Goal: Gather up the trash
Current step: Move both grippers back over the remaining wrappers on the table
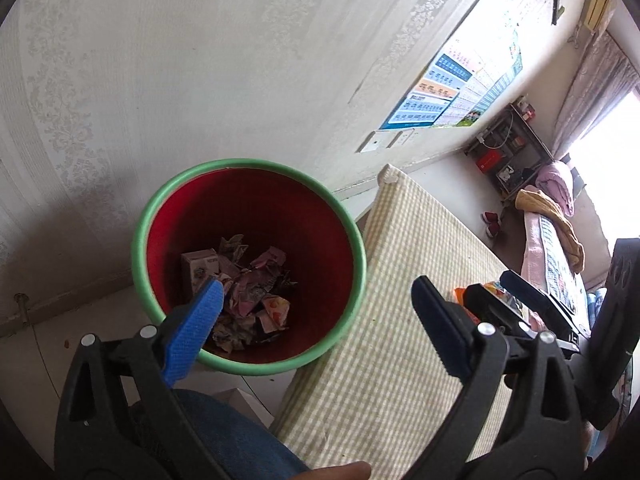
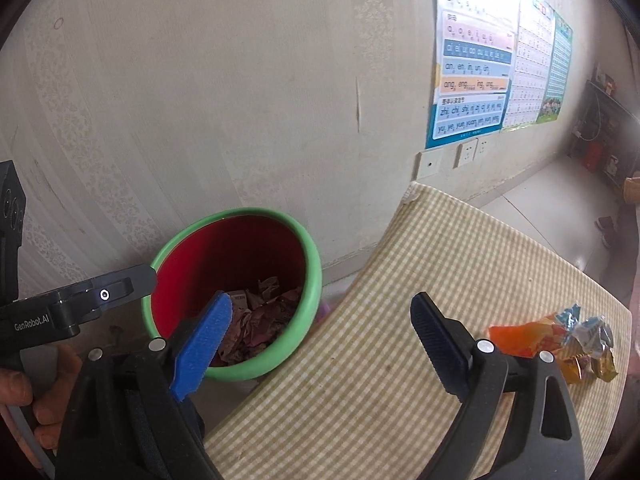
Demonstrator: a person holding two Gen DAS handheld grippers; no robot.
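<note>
A red bin with a green rim point(image 1: 248, 166) stands on the floor by the wall, holding crumpled wrappers and a small carton point(image 1: 244, 284). It also shows in the right wrist view point(image 2: 316, 264). My left gripper point(image 1: 316, 292) is open and empty, one finger over the bin, the other over the table. My right gripper point(image 2: 320, 308) is open and empty above the table's left edge beside the bin. Crumpled snack wrappers point(image 2: 560, 336), orange, blue and gold, lie on the checked tablecloth point(image 2: 400, 360) at the right; the left wrist view shows them partly hidden point(image 1: 464, 296).
The table point(image 1: 400, 320) stands against a patterned wall with posters point(image 2: 476, 72) and sockets point(image 2: 472, 152). A shelf point(image 1: 508, 148), shoes point(image 1: 490, 220) and a bed with bedding point(image 1: 552, 216) are farther back. My knee in jeans point(image 1: 224, 428) is below the left gripper.
</note>
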